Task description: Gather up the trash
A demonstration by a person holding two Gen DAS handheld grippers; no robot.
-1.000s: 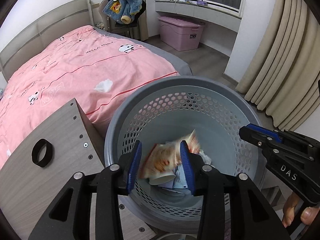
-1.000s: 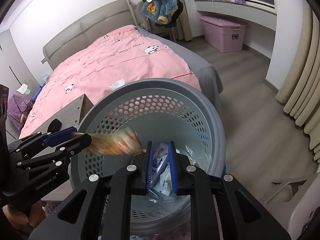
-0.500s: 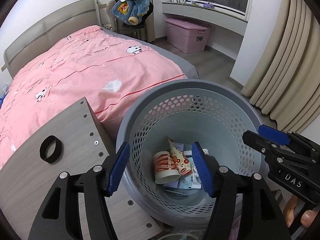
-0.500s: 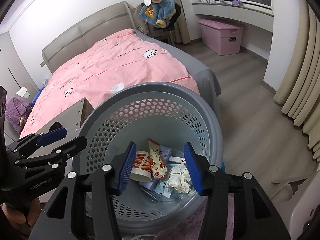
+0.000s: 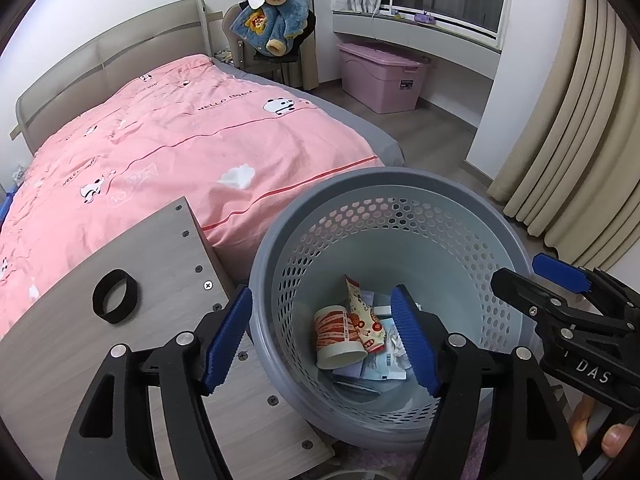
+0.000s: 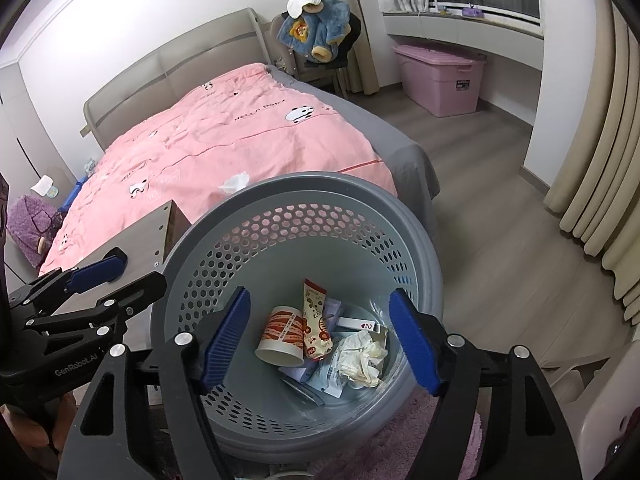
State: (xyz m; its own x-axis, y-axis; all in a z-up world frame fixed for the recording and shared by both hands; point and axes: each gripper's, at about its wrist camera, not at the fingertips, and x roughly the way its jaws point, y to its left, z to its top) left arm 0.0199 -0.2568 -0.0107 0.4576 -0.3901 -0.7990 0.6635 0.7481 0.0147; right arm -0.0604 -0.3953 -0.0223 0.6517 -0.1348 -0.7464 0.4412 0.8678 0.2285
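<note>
Basket: grey, walls pierced with a hexagon-hole pattern.
Paper cup: white with red-orange bands.
Snack wrapper: cream with red print, at 12 o'clock of the cup's rim.
Crumpled tissue: off-white.
Left tool: black frame, ribbed blue pads.
Right tool: black frame, ribbed blue pads.
Bed cover: pink, panda prints, thin red stripes.
Desk: pale grey woodgrain.
Storage box: pink.
Curtains: beige.
Jacket: blue.

Smooth grey perforated plastic basket holds a glossy printed paper cup and crumpled white tissue; upper left, soft matt pink cotton quilt; lower left, matt wood-grain board.
</note>
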